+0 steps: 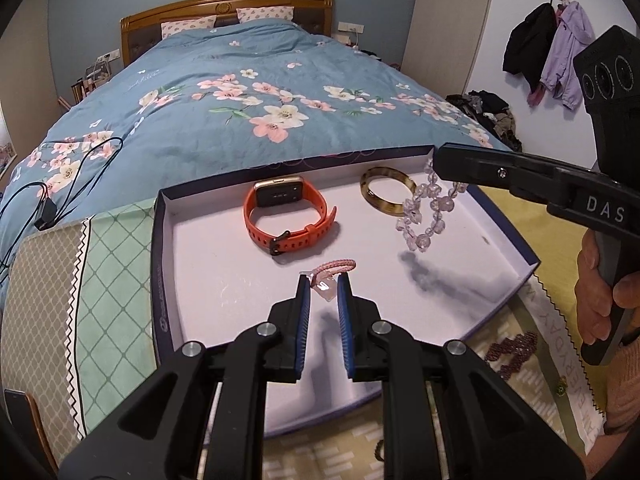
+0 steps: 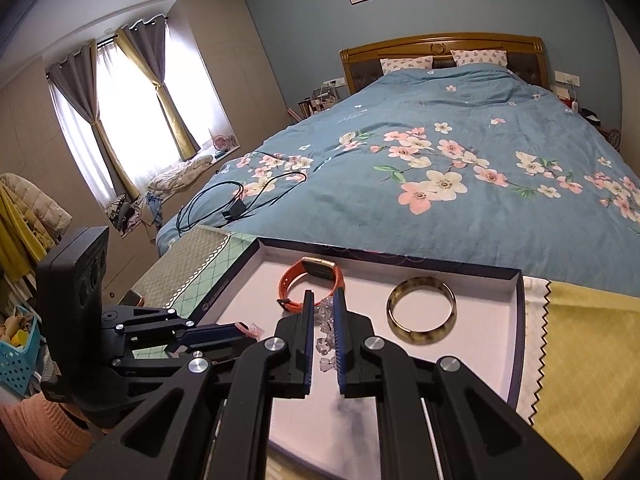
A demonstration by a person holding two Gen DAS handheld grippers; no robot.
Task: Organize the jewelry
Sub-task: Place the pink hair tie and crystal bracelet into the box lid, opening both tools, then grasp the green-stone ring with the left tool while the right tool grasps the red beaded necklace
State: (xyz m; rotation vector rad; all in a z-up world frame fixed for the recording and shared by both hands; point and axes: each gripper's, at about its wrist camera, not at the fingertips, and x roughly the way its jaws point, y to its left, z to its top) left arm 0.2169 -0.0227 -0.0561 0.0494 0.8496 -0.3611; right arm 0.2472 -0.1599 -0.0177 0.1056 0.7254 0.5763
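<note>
Nearest the left wrist camera, the left gripper (image 1: 323,292) is pinched nearly closed on a pink braided bracelet (image 1: 334,269) with a clear tag, hanging just above the white floor of the shallow box (image 1: 160,264). Beside it, the right gripper (image 2: 323,312) is clamped tight on a clear crystal bead bracelet (image 1: 428,208), which dangles in a loop over the box near its right side. Farther in lie an orange watch (image 1: 290,216) and an amber bangle (image 1: 387,191), apart from each other; beyond the box spreads the floral bed (image 1: 280,92). To finish well, each hand would likely lower its piece onto bare floor clear of the others, then release only once the beads rest, so nothing tangles.
</note>
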